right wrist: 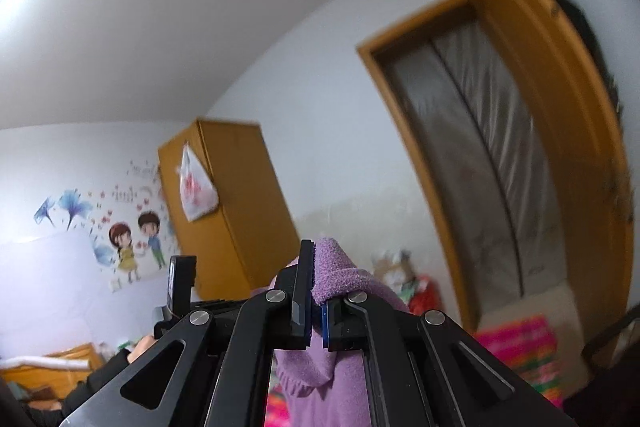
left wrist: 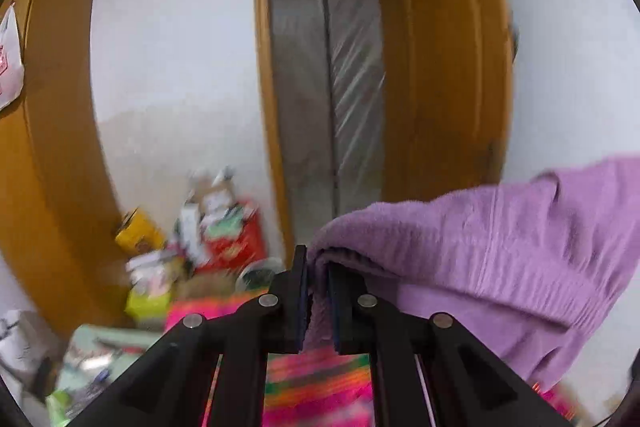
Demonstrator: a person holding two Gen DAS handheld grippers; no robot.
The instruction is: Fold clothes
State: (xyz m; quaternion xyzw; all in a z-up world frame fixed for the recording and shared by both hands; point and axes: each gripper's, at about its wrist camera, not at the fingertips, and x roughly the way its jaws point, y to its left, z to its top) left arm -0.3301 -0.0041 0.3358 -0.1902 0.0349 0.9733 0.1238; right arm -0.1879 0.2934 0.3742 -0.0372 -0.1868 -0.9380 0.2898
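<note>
Both grippers pinch a purple garment, held up in the air in a bedroom.
Left wrist view: left gripper (left wrist: 318,291) nearly closed, clamped on the purple garment (left wrist: 500,247), cloth spreading toward 3 o'clock; doorway (left wrist: 328,87) at 12, wardrobe (left wrist: 52,147) at 9. Right wrist view: right gripper (right wrist: 318,291) closed tight on a garment fold (right wrist: 332,271), rest hanging toward 6; left gripper (right wrist: 180,287) at 9.
</note>
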